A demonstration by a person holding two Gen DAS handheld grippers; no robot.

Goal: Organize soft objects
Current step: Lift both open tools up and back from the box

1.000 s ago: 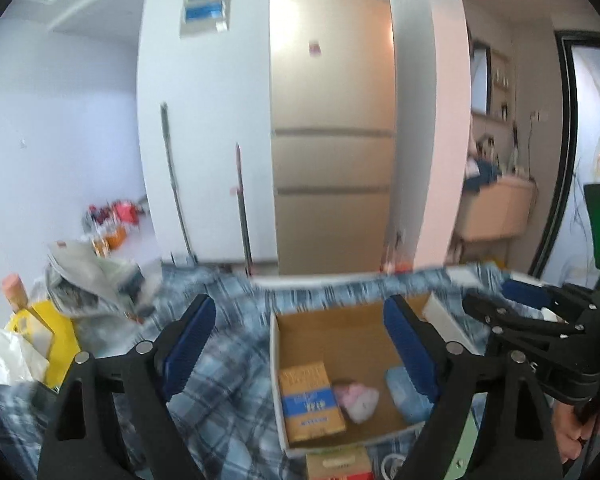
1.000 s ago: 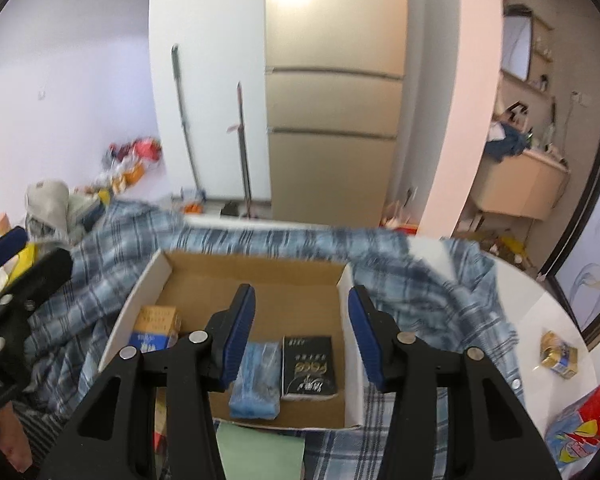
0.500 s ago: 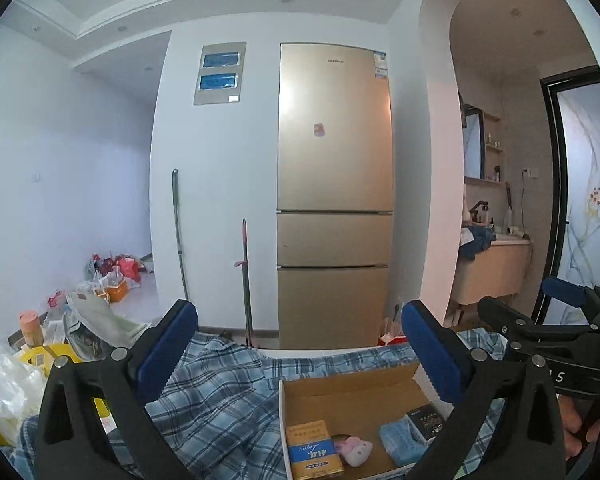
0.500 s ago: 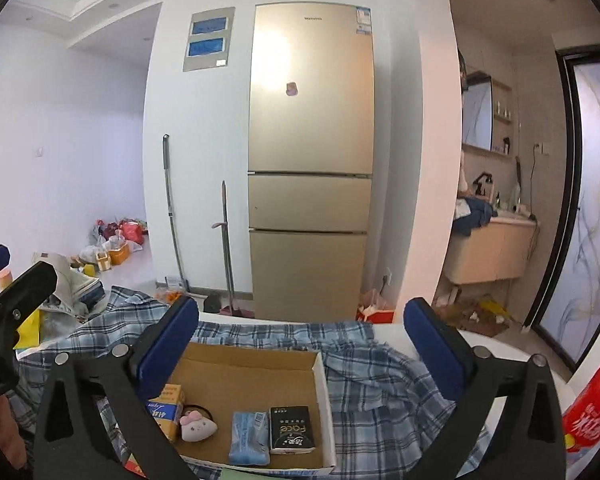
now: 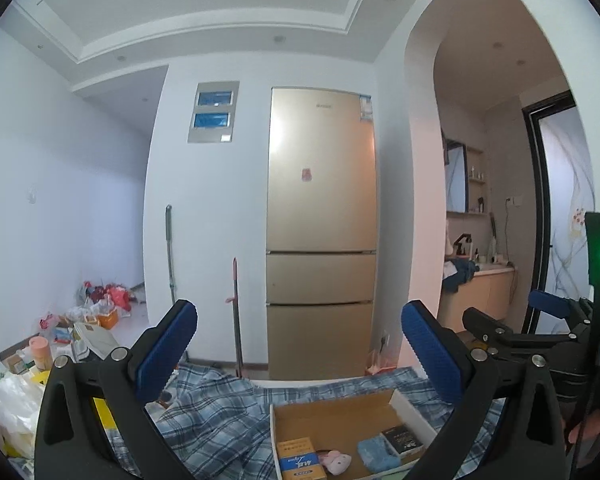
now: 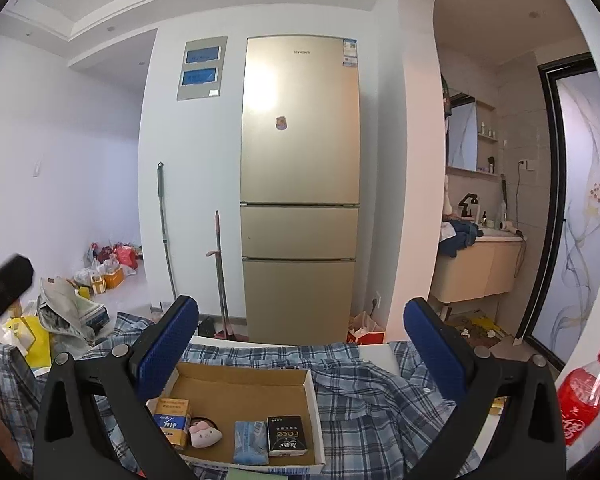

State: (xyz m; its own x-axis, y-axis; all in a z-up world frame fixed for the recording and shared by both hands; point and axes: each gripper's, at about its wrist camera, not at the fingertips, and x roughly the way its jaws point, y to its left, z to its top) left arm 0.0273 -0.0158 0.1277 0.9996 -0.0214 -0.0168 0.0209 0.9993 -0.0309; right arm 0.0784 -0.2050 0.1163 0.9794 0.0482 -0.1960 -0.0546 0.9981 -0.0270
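Both tools, left tool (image 5: 298, 350) and right tool (image 6: 300, 346), gape empty above the box (image 6: 306, 388) at 6 o'clock; placing looks finished, next grab plaid shirt (image 6: 384, 396).

Pink plush toy (image 6: 205, 433) lying in cardboard box (image 6: 236, 376)
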